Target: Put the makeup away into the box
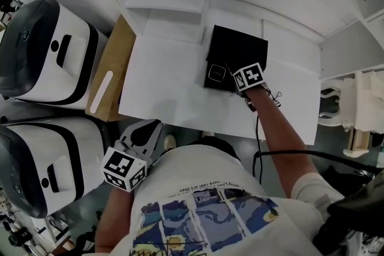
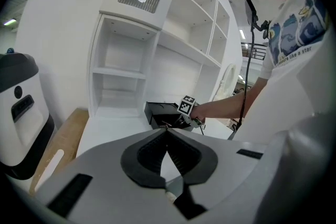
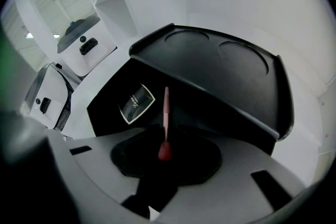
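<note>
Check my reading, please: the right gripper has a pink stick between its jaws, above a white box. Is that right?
Not quite: the box is black, not white; the right gripper view shows it. The pink stick is between the jaws of the right gripper, above it.

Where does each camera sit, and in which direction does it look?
Head view: on the person's head, facing steeply down at the white desk and black box; shirt, left tool, right tool show.
Left gripper view: on the left tool, facing across the desk toward white shelves; its shut jaws and the person's shirt show.
Right gripper view: on the right tool, facing down into the box; a pink makeup stick stands between its jaws.
Shared: all three show the black box.
</note>
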The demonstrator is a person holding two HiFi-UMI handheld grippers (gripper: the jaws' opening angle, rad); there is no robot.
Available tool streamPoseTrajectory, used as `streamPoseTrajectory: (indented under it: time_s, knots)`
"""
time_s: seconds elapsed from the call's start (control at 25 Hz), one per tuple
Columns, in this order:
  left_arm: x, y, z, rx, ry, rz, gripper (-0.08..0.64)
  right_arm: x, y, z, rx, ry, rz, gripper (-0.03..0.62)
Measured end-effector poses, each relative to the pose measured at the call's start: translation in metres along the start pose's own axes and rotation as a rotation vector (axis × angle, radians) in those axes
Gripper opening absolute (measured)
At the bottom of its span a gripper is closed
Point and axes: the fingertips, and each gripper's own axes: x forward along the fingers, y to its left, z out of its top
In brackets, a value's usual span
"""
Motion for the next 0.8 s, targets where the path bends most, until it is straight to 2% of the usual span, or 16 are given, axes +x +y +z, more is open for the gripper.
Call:
streamPoseTrajectory:
  time_s: [0.28,0.56,0.8]
  knots:
    - [0.012,-0.011,0.006,0.028,0.009,-0.037,0.014,-0.019,0.005,0.004,0.016,-0.073,0.038,0.134]
    - [0.023,-0.027,0.013,0.068,0.017,-0.084,0.014,-0.063,0.01,0.013,0.011,-0.202,0.052,0.138]
    - [0.033,-0.042,0.017,0.108,0.033,-0.131,0.014,-0.112,0.018,0.008,-0.014,-0.371,0.067,0.056]
